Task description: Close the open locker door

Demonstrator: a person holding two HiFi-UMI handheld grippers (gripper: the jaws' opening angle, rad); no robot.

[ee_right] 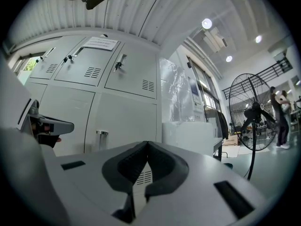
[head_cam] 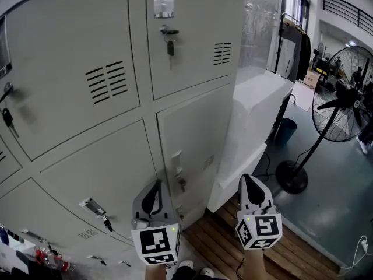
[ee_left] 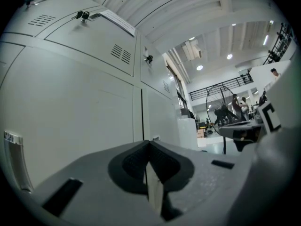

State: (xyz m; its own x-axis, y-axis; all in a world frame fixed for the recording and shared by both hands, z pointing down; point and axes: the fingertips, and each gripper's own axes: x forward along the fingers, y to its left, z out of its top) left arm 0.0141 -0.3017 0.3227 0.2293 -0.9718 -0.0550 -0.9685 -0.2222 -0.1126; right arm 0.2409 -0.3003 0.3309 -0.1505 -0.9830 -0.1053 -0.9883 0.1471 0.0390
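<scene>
A bank of grey lockers (head_cam: pixel 111 86) fills the head view, and every door that shows lies flush with its frame. The bottom right door (head_cam: pixel 195 147) has a small handle (head_cam: pixel 176 163). My left gripper (head_cam: pixel 152 192) is shut and empty, its tip just short of that door near the floor. To its right, my right gripper (head_cam: pixel 252 185) is also shut and empty, pointing at the lockers' right corner. In the left gripper view the jaws (ee_left: pixel 149 143) meet in front of a plain door (ee_left: pixel 70 117). The right gripper view has its jaws (ee_right: pixel 147 144) closed before the lower door (ee_right: pixel 124 119).
Keys hang in the locks (head_cam: pixel 169 39) of upper doors. A white wrapped block (head_cam: pixel 256 115) stands against the lockers' right side. Beyond it are a blue bin (head_cam: pixel 285 130), a clothes rail (head_cam: pixel 294 45) and a big standing fan (head_cam: pixel 341 95). Wooden planks (head_cam: pixel 233 247) lie underfoot.
</scene>
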